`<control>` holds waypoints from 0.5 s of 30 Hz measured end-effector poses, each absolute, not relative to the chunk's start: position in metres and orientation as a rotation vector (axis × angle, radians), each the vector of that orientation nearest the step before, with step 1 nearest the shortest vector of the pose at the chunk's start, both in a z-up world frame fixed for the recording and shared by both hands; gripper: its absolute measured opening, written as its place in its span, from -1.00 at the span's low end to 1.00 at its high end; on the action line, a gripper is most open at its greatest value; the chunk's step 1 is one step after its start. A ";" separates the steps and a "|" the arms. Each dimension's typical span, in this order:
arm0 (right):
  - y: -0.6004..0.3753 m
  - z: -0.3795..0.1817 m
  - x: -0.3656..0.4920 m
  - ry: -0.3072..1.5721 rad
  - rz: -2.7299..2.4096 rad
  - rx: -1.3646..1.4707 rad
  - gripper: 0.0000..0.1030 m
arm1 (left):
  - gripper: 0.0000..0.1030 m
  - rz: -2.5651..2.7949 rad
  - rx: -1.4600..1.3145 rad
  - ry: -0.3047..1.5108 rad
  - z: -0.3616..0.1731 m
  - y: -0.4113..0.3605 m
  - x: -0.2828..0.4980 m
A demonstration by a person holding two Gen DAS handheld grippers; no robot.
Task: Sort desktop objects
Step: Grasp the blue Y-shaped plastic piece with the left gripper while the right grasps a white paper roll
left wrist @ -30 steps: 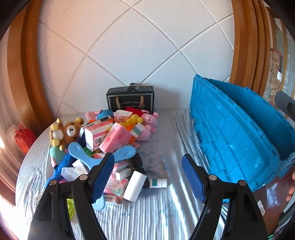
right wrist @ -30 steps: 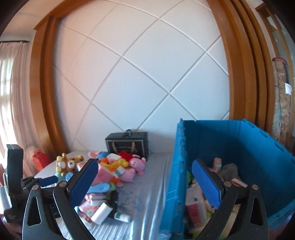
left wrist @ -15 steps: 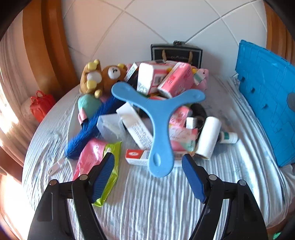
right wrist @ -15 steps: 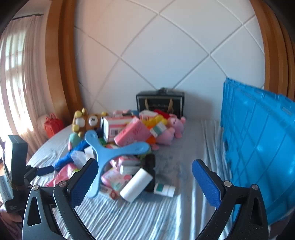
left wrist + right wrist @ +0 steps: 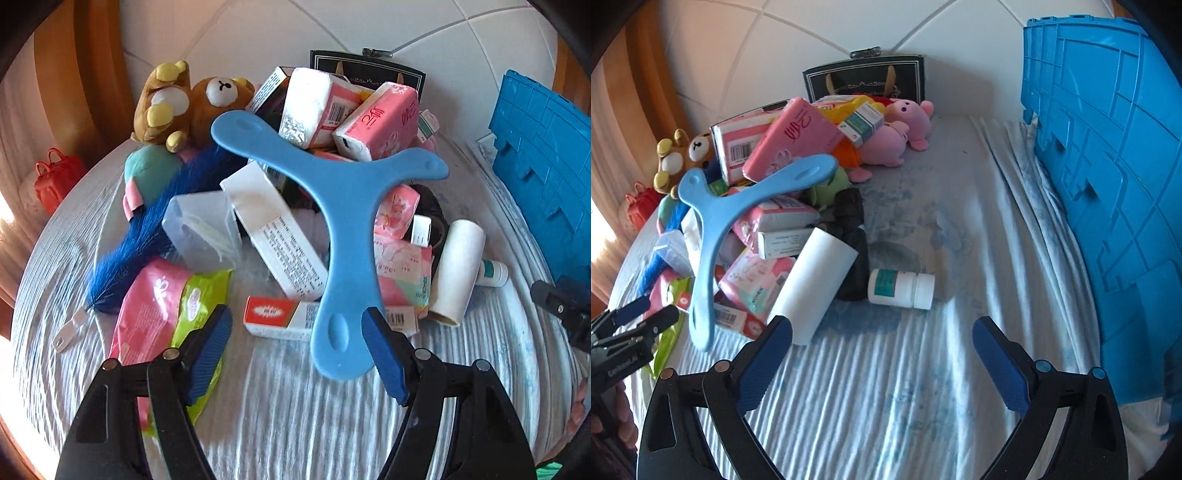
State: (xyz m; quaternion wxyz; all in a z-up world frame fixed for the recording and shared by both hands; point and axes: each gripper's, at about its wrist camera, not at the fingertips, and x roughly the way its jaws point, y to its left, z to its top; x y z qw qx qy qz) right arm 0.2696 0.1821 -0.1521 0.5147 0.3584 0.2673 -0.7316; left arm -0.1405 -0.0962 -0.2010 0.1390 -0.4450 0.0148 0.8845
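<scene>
A pile of objects lies on a white cloth-covered table [image 5: 295, 417]. On top rests a light blue three-armed boomerang [image 5: 338, 206], also in the right wrist view [image 5: 713, 221]. My left gripper [image 5: 297, 350] is open, with the boomerang's near arm between its fingers, touching neither. A red and white box [image 5: 277, 321] lies just ahead. My right gripper [image 5: 882, 358] is open and empty, just short of a white roll [image 5: 812, 284] and a white pill bottle [image 5: 901, 288].
A blue plastic crate [image 5: 1108, 184] stands at the right. The pile holds pink tissue packs [image 5: 380, 122], a brown bear plush [image 5: 214, 103], a pink pig plush [image 5: 901, 129], a blue brush [image 5: 125, 251] and a pink-green pack [image 5: 166, 314]. A black bag [image 5: 868, 81] stands against the wall.
Both grippers dropped toward the table and closer to the pile. The left gripper's fingers came up around the boomerang's near arm. The right view turned from the crate to the pile.
</scene>
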 end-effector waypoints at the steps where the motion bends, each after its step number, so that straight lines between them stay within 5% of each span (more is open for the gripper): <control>1: 0.180 -0.152 0.266 0.647 -1.759 0.870 0.71 | 0.40 2.559 -1.281 0.037 -0.200 -0.092 -0.148; 4: 0.171 -0.155 0.256 0.650 -1.737 0.917 0.45 | 0.40 2.553 -1.267 0.033 -0.199 -0.079 -0.169; 15: 0.118 -0.180 0.285 0.662 -1.545 1.021 0.41 | 0.21 2.509 -1.314 0.063 -0.226 -0.053 -0.210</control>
